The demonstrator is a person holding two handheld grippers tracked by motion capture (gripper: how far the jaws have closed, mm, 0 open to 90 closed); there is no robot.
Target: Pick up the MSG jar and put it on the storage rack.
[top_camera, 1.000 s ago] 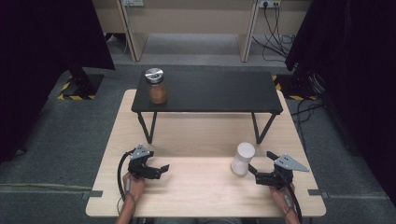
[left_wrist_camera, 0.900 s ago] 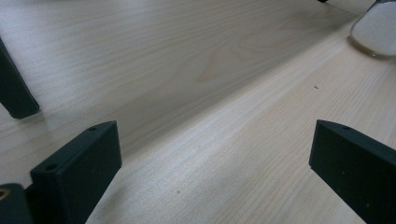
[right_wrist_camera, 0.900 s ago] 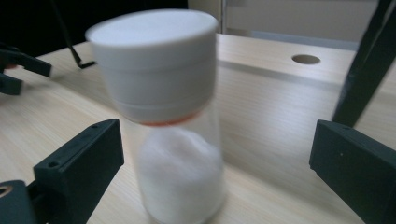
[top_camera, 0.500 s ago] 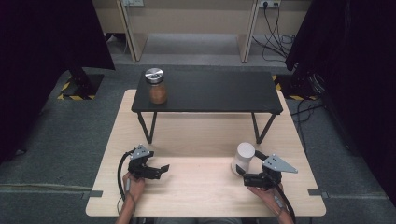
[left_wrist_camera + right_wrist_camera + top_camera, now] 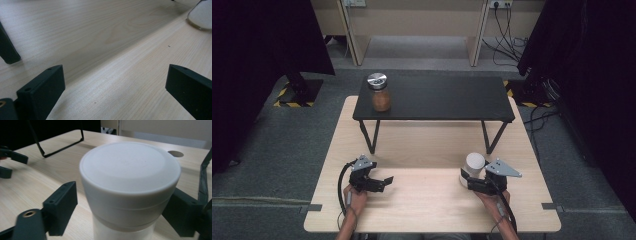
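Wood table [image 5: 432,150], wide bare stretch between the hands. Black bench [image 5: 437,97] across the far half, jar [image 5: 380,93] at its left end. White bottle [image 5: 473,169] near the front right. Right gripper [image 5: 466,181] jaws just closing around it, left jaw still apart. Left gripper [image 5: 388,181] wide open, empty.

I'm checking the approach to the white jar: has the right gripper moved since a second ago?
Yes. The right gripper has slid left toward the white jar, away from the table's right edge; its jaws have just been closing around the jar.
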